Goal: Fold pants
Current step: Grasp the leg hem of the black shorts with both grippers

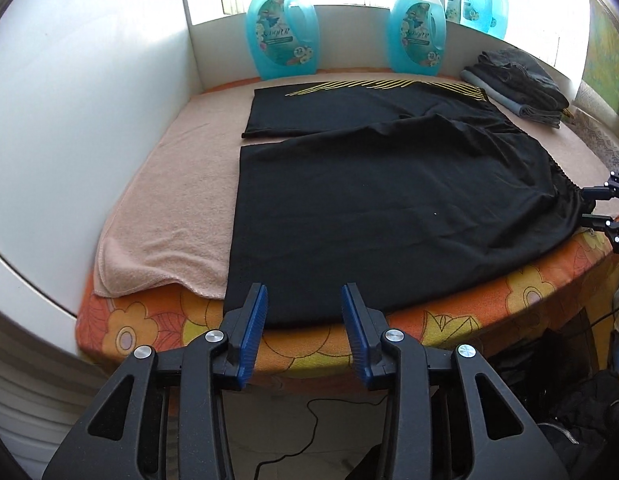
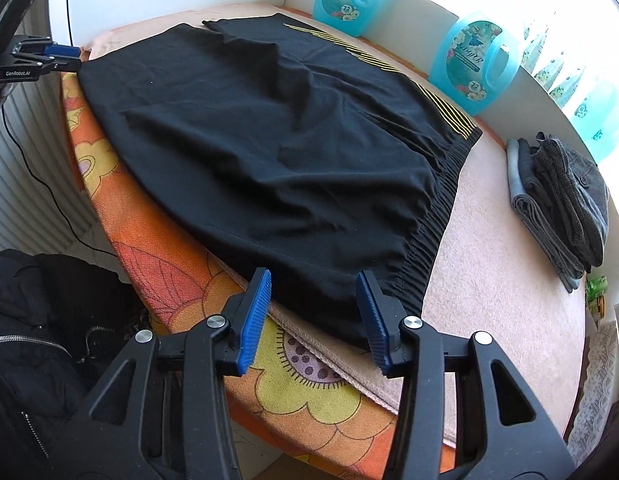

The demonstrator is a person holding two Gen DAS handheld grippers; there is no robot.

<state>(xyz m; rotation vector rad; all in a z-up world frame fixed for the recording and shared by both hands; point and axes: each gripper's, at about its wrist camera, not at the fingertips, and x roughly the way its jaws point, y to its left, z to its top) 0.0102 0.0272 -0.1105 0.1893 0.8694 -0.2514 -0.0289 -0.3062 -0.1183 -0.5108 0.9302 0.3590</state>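
Note:
Black pants (image 1: pixel 369 200) with yellow stripes lie spread flat on a pink towel (image 1: pixel 169 208), legs to the left and elastic waistband to the right. My left gripper (image 1: pixel 304 292) is at the near hem of the front leg, its blue pads standing apart with the hem edge between them and not pressed. In the right wrist view the same pants (image 2: pixel 249 140) run away from me. My right gripper (image 2: pixel 314 276) straddles the near waistband corner, open, its right pad close against the fabric. Each gripper shows in the other's view: the right gripper (image 1: pixel 593 208) and the left gripper (image 2: pixel 65 58).
The towel covers an orange flowered tabletop (image 1: pixel 449 304). Two blue detergent bottles (image 1: pixel 281 36) (image 1: pixel 417 28) stand by the back wall. A stack of folded grey clothes (image 2: pixel 557 200) lies at the far right. A dark jacket (image 2: pixel 41 340) and a cable lie below the table edge.

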